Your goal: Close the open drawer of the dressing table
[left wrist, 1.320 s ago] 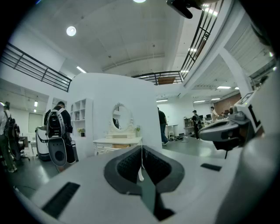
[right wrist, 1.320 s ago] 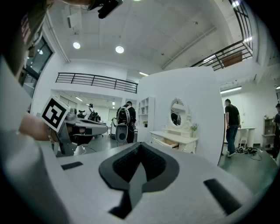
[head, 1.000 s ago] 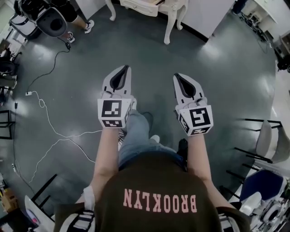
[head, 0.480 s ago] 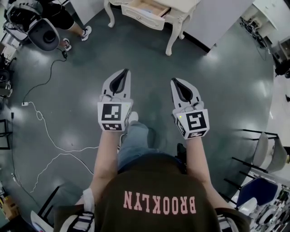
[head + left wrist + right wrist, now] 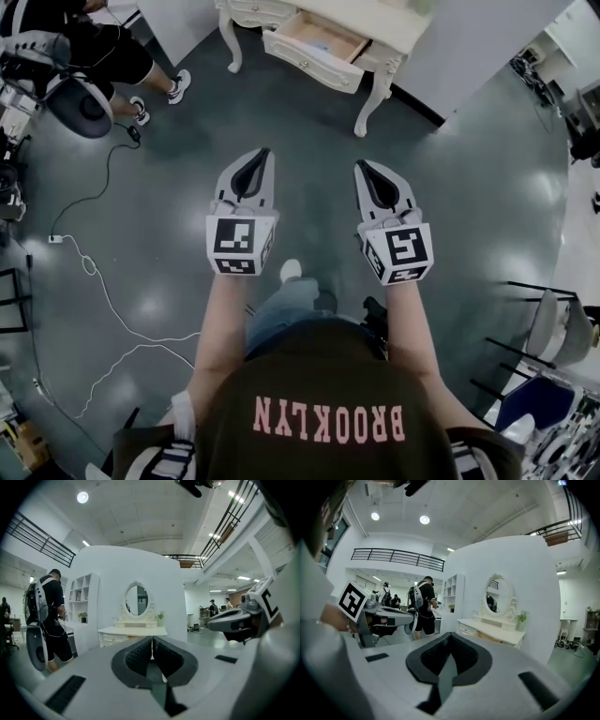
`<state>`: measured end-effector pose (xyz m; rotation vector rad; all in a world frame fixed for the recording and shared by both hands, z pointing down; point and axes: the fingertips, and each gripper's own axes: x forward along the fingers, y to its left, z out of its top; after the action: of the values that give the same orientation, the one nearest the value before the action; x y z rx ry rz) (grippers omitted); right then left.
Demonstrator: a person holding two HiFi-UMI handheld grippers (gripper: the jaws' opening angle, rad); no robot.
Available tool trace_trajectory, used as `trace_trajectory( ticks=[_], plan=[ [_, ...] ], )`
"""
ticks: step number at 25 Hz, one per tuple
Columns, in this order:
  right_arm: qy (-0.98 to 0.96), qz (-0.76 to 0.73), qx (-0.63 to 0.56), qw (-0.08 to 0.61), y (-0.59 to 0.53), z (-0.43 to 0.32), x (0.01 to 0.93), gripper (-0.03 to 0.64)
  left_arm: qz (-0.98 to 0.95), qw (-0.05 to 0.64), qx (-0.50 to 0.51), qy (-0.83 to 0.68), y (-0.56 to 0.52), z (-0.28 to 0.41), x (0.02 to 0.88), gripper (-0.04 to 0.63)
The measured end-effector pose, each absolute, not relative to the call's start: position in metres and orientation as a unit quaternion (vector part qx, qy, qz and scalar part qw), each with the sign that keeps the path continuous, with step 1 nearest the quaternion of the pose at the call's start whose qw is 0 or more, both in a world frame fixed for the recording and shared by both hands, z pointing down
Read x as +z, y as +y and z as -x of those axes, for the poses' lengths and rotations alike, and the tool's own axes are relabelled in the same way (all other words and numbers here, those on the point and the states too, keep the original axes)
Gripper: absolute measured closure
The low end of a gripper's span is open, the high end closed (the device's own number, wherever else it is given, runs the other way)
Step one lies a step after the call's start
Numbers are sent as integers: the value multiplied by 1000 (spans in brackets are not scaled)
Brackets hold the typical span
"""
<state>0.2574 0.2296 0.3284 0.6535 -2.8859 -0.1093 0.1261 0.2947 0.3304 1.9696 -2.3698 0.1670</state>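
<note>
The cream dressing table (image 5: 398,26) stands at the top of the head view, some way ahead of both grippers. Its drawer (image 5: 315,49) is pulled out and shows a pale wood inside. My left gripper (image 5: 263,153) and right gripper (image 5: 362,166) are held side by side over the dark floor, both pointing at the table, both shut and empty. In the left gripper view, the table (image 5: 132,631) with its oval mirror (image 5: 137,600) sits straight beyond the closed left gripper (image 5: 151,641). The right gripper view has the table (image 5: 494,629) to the right of the closed right gripper (image 5: 449,637).
A person with a backpack rig (image 5: 89,56) stands at the upper left, next to the table. White cables (image 5: 103,272) trail over the floor on the left. Chairs (image 5: 553,305) stand at the right. A white partition wall (image 5: 473,42) backs the table, with a shelf unit (image 5: 82,599) beside it.
The dressing table and its open drawer have come further into the head view and nearer. Both grippers have been carried forward together, still shut.
</note>
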Motion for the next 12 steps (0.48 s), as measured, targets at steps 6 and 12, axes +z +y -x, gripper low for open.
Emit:
trace_trajectory(
  ticks=[6, 12],
  plan=[
    [-966, -238, -40, 95, 211, -214, 326, 619, -648, 27, 52, -759, 277, -83, 328, 589],
    [-964, -243, -39, 105, 205, -198, 330, 620, -648, 38, 48, -760, 275, -65, 336, 589]
  ],
)
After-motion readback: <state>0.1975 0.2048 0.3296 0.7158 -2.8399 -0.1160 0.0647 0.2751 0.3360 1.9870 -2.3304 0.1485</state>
